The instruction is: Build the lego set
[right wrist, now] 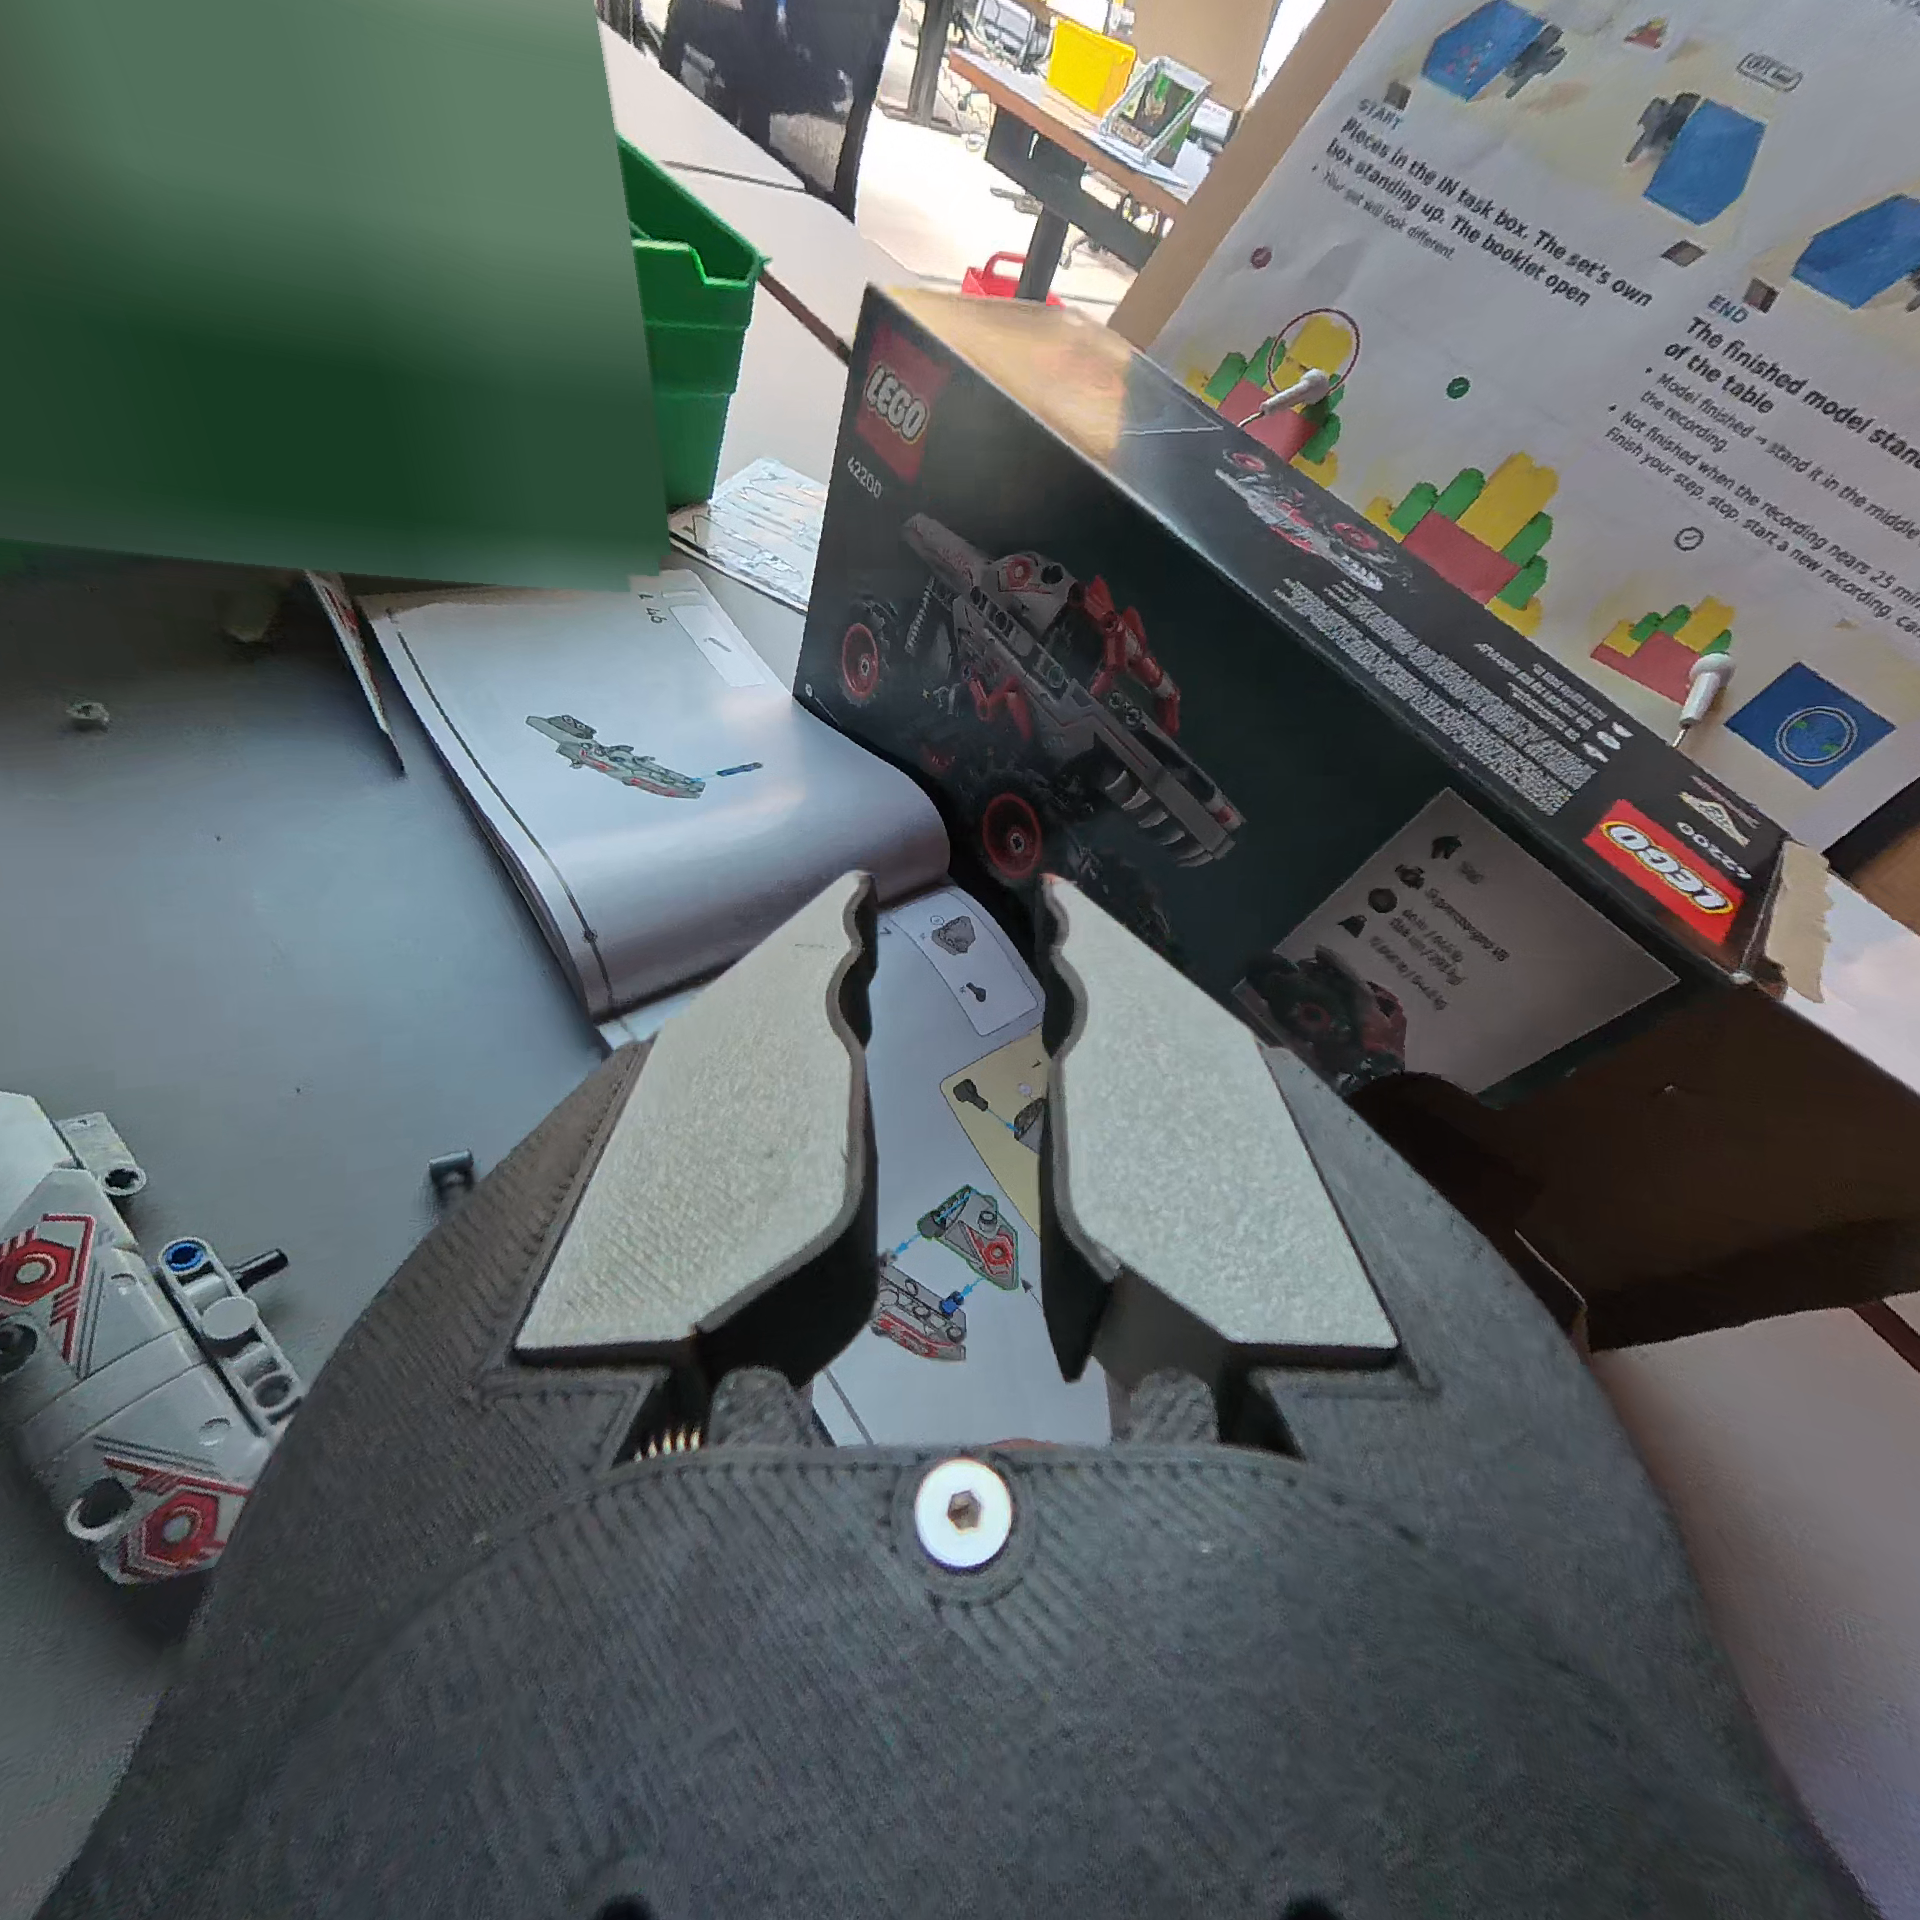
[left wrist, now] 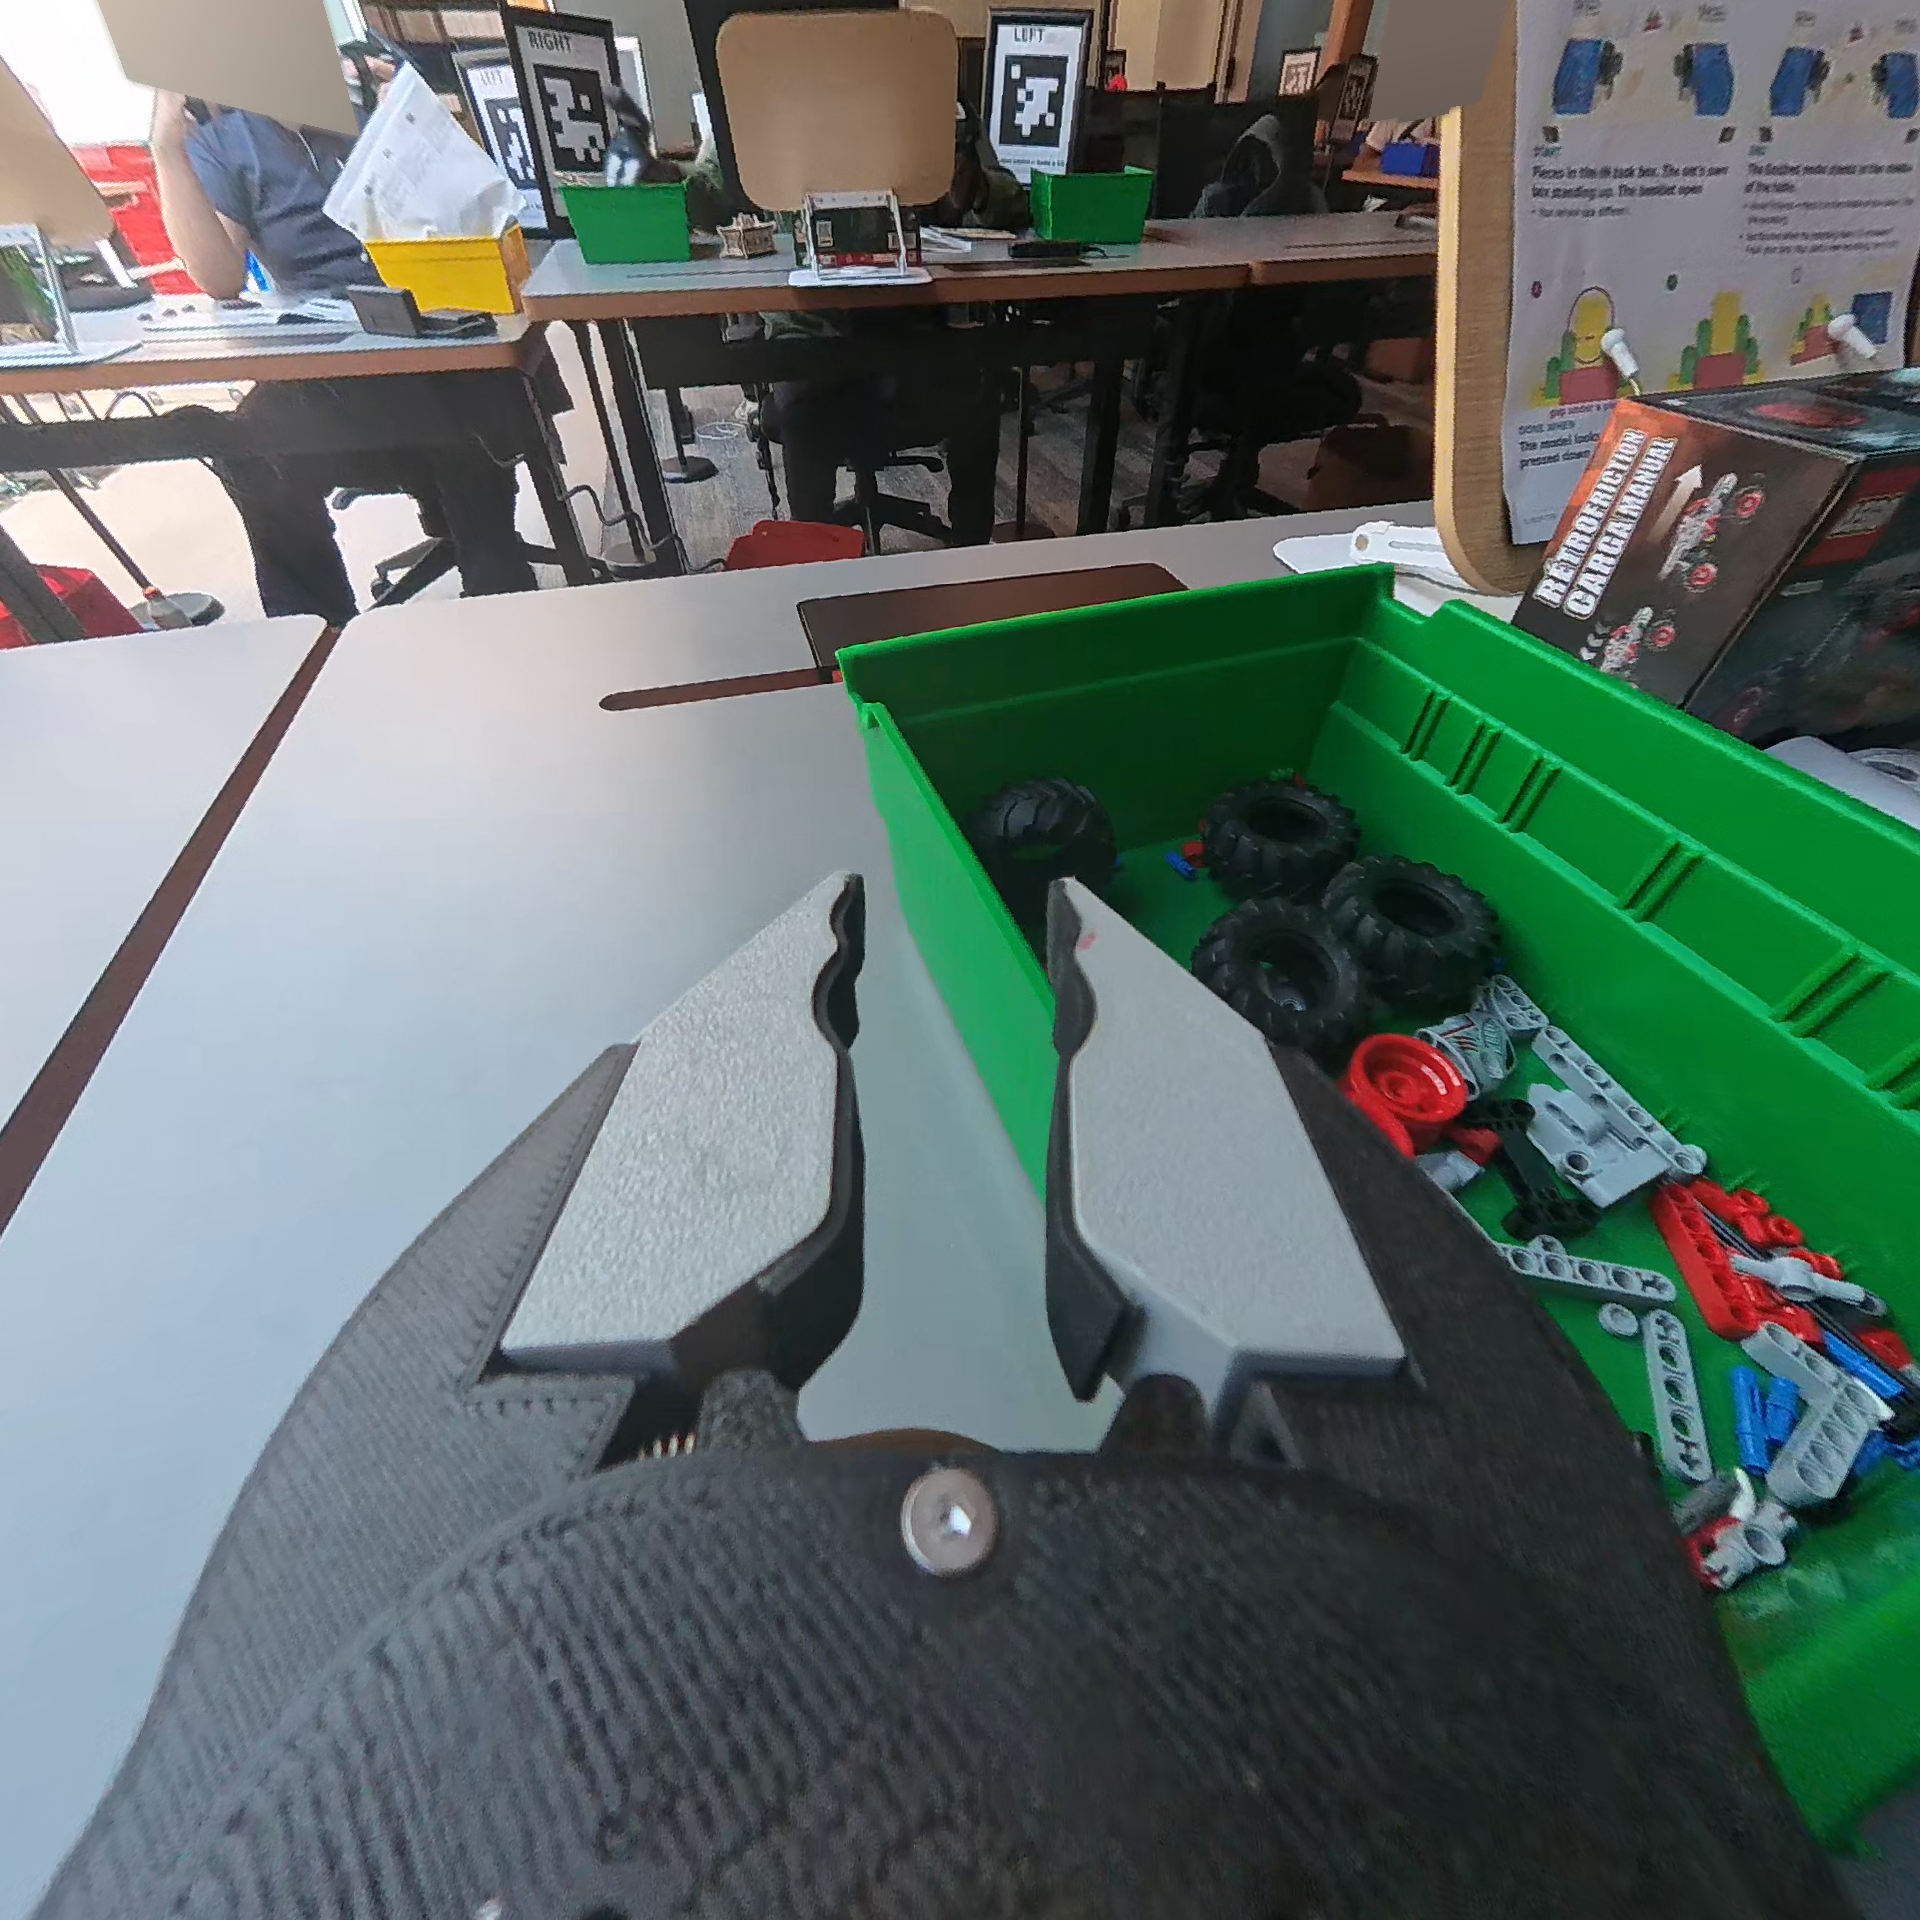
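Note:
A green bin (left wrist: 1143,665) holds loose pieces: several black tyres (left wrist: 1283,831), a red wheel hub (left wrist: 1403,1086), and grey, red and blue beams (left wrist: 1590,1132). My left gripper (left wrist: 954,899) is open and empty, hovering over the bin's near-left wall. In the right wrist view a partly built grey and red assembly (right wrist: 114,1351) lies on the table at the left. The open instruction booklet (right wrist: 644,758) lies in front of the dark set box (right wrist: 1143,644). My right gripper (right wrist: 954,902) is open and empty above the booklet's right page.
An instruction sheet on a board (left wrist: 1714,208) stands behind the set box (left wrist: 1745,540). A stack of green bins (right wrist: 696,312) is at the back in the right wrist view. A small grey piece (right wrist: 452,1169) lies loose on the table. People sit at far tables. The left gripper's tips are roughly 50 cm from the right gripper's.

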Tool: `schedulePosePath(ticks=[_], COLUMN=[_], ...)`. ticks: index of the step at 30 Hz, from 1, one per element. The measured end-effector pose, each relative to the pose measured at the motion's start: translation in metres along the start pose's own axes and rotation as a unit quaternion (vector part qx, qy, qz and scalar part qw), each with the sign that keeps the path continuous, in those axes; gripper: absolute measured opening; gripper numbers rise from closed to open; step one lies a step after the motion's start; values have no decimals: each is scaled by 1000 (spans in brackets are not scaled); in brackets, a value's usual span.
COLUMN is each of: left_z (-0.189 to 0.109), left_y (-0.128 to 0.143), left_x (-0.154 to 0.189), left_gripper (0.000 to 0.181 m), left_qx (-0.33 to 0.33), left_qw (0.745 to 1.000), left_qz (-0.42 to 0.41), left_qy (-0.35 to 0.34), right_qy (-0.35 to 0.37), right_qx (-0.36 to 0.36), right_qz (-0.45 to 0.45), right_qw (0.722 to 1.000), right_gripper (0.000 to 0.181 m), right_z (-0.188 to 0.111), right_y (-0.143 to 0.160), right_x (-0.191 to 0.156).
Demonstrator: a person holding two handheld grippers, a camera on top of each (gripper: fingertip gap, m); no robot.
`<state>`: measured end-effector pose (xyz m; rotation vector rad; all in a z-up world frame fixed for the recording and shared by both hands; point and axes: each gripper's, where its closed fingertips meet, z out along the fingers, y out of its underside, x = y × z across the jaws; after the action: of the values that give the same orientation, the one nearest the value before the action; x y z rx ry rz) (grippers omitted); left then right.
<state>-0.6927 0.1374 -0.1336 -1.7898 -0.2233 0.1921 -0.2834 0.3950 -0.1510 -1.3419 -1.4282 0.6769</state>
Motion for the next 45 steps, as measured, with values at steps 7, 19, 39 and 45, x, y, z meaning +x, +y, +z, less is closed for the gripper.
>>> schedulePosePath(ticks=[7,19,39,45], left_z=[0,-35,-120,-85], left_y=[-1,19,-63,4], left_x=[0,-17,302,449], left_gripper=[32,45,51,41], left_qx=[4,-25,52,-59], left_qw=[1000,999,904,790], left_qz=[-4,-27,94,137], left_qy=[1,-2,414,594], right_qy=[4,36,29,23], right_qx=[-3,27,78,31], right_qz=[-3,-14,86,57], right_qw=[1000,999,993,998], right_gripper=[25,28,23,27], right_z=[-5,-63,-110,-86], right_y=[2,-2,39,55], right_x=[3,6,36,21])
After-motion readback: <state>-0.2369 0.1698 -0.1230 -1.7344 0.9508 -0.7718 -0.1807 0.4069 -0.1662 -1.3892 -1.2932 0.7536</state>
